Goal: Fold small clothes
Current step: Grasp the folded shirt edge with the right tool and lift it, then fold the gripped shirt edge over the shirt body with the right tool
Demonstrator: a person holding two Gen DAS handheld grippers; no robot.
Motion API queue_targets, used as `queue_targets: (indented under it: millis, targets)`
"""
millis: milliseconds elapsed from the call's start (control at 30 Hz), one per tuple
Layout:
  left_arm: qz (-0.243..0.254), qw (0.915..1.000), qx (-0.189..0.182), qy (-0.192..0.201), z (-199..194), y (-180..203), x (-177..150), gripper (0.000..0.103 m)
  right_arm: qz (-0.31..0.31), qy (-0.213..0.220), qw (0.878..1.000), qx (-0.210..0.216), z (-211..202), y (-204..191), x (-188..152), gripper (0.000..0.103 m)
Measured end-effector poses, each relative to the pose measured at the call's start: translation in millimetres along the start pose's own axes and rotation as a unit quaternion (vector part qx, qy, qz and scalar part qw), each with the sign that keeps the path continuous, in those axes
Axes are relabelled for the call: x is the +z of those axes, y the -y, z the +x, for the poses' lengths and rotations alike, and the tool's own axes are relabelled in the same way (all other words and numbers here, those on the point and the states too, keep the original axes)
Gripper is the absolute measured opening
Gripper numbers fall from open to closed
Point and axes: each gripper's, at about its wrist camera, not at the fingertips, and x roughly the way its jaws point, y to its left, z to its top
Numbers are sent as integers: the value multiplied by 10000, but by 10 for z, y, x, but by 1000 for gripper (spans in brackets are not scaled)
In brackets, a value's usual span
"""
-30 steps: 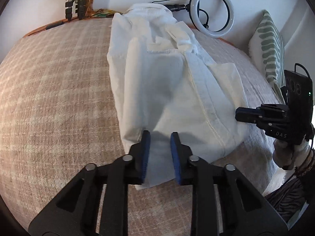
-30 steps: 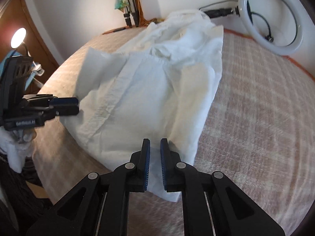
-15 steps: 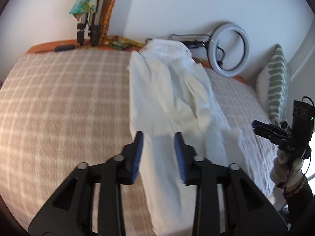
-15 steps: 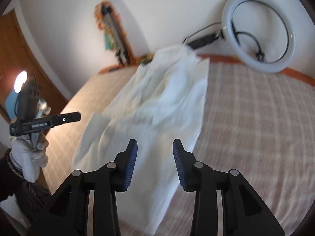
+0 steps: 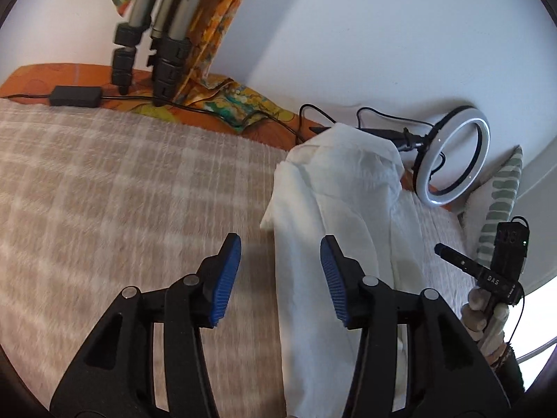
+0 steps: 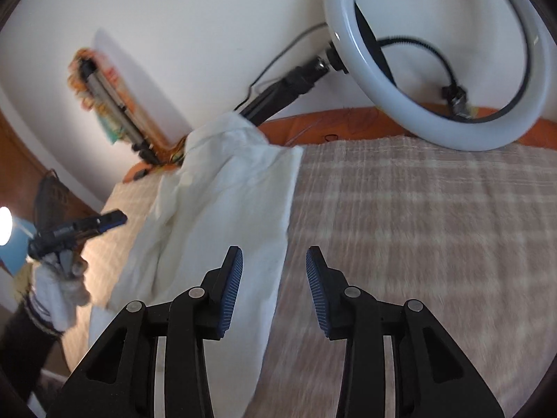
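A white garment (image 5: 334, 209) lies folded in a long narrow strip along the plaid blanket (image 5: 122, 191), its far end near the wall. My left gripper (image 5: 280, 244) hovers over the strip's left edge. Its jaws are opening and the pads press on nothing. In the right wrist view the garment (image 6: 222, 209) runs up the left half, and my right gripper (image 6: 274, 254) stands open above its right edge with nothing gripped. Each gripper shows in the other's view: the right one (image 5: 463, 261) in a gloved hand, the left one (image 6: 80, 224) likewise.
A ring light (image 5: 452, 160) (image 6: 435, 55) leans on the wall past the garment's far end. Tripod legs (image 5: 163, 59), a black power adapter (image 5: 75, 95) and a colourful cloth (image 5: 243, 104) sit at the far edge. A striped pillow (image 5: 501, 205) is at the right, a lamp (image 6: 3, 223) at the left.
Both grippers let go of the garment's near hem and opened. They then travelled up along the strip toward the wall, the left over its left edge, the right over its right edge.
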Motion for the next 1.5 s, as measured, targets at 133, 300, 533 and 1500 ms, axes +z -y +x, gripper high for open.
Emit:
queue_targets:
  millis: [133,300,533,1500]
  targets:
    - [-256,9995,-195,-60,275,-110,150,49,246,69,9995,166,259,184,215,37]
    - [-89,9993,-348,-88,444,-54,243,48,221,25,9993,313,487,235,383,37]
    - [38,9994,-303,135,388,74,294,0,-54,6,9988,494,549,87,428,0]
    - [201,9995,-158,198,479,178,433,0,-218,33,9994,262,528,169,501,1]
